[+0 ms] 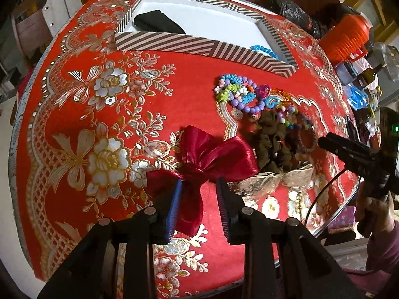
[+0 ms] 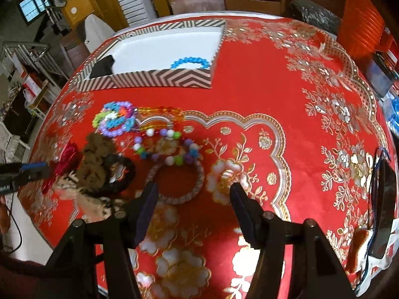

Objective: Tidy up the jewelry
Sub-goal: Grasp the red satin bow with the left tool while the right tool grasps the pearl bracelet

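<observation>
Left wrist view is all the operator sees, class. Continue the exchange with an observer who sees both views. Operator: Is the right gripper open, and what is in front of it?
Observer: The right gripper is open and holds nothing. A glittery bangle lies flat on the cloth just ahead of its fingertips.
Operator: I see only a bit of blue behind the box wall. What is it?
Observer: A blue bead bracelet, a whole ring, lying in the near right corner of the striped box as the right wrist view shows it.
Operator: What sits beyond the bangle?
Observer: A mixed-colour bead bracelet; its near beads appear to touch the bangle's far rim.
</observation>
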A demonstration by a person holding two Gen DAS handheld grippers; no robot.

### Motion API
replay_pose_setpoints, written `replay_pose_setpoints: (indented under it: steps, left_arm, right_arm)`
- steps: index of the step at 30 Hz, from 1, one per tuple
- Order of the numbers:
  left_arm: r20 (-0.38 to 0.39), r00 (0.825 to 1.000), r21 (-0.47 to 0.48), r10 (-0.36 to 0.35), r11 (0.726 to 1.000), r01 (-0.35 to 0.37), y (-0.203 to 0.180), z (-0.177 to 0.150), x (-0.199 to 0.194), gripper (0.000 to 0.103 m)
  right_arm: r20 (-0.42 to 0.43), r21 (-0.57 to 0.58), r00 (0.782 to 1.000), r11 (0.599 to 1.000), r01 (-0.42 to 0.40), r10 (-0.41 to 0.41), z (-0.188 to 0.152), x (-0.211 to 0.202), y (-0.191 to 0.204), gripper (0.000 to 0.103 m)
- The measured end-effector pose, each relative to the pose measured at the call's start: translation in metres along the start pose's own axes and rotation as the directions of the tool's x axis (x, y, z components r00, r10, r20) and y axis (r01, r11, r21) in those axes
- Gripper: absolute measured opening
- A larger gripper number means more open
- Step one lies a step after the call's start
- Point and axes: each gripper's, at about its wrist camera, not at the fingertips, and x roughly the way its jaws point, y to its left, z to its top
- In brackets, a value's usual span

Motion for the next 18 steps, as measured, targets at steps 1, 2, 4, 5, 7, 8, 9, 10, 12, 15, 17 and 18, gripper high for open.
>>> replay_pose_setpoints:
  steps: [1, 2, 4, 5, 7, 8, 9, 10, 12, 15, 17, 18]
  left_arm:
    - [-0.002, 1.0, 0.002, 0.003, 1.0, -0.003, 0.0, 0.001, 0.002, 0.017]
    - [-0.002, 1.0, 0.001, 0.003, 1.0, -0.003, 0.001, 0.001, 0.004, 0.017]
    - [-0.009, 1.0, 0.004, 0.008, 1.0, -0.008, 0.0, 0.002, 0.009, 0.017]
    - [-0.015, 1.0, 0.008, 0.014, 1.0, -0.014, -0.001, 0.002, 0.012, 0.017]
    - [-0.016, 0.999, 0.032, 0.036, 0.999, -0.035, -0.005, 0.002, 0.016, 0.017]
    - [-0.017, 0.999, 0.042, 0.046, 0.998, -0.045, -0.005, 0.001, 0.017, 0.017]
    - [-0.019, 0.998, 0.052, 0.058, 0.997, -0.057, -0.006, 0.001, 0.019, 0.017]
    - [-0.022, 0.997, 0.055, 0.069, 0.996, -0.067, -0.006, 0.002, 0.021, 0.017]
    - [-0.024, 0.997, 0.046, 0.071, 0.996, -0.07, -0.005, 0.003, 0.022, 0.017]
    - [-0.015, 0.998, 0.042, 0.056, 0.998, -0.055, -0.002, 0.004, 0.023, 0.016]
    - [-0.014, 0.999, 0.034, 0.045, 0.998, -0.044, 0.001, 0.005, 0.021, 0.006]
    - [-0.012, 0.999, 0.022, 0.035, 0.999, -0.034, 0.003, 0.005, 0.019, 0.005]
  right_arm:
    - [-0.003, -0.002, 1.0, 1.0, 0.005, -0.005, 0.001, 0.002, 0.0, 0.063]
    - [-0.005, -0.007, 1.0, 1.0, 0.02, -0.02, 0.001, 0.005, 0.001, 0.063]
    - [-0.011, -0.005, 0.999, 0.999, 0.033, -0.033, 0.002, 0.01, 0.0, 0.062]
    - [-0.014, 0.002, 1.0, 1.0, 0.025, -0.025, 0.002, 0.012, -0.001, 0.062]
    - [-0.019, 0.006, 1.0, 1.0, 0.022, -0.022, 0.003, 0.016, -0.002, 0.058]
    - [-0.022, 0.001, 0.999, 1.0, 0.029, -0.029, 0.003, 0.018, -0.001, 0.056]
    - [-0.014, -0.009, 0.999, 0.999, 0.039, -0.039, 0.002, 0.018, -0.001, 0.051]
    - [-0.013, -0.016, 0.999, 0.999, 0.045, -0.045, 0.002, 0.019, 0.0, 0.046]
    - [-0.009, -0.032, 0.998, 0.998, 0.057, -0.057, 0.002, 0.019, 0.0, 0.037]
    - [-0.012, -0.035, 0.999, 0.998, 0.042, -0.043, 0.003, 0.019, -0.002, 0.011]
    - [-0.01, -0.02, 1.0, 1.0, 0.022, -0.022, 0.003, 0.016, -0.005, 0.007]
    - [-0.005, -0.014, 1.0, 1.0, 0.015, -0.015, 0.003, 0.014, -0.006, 0.007]
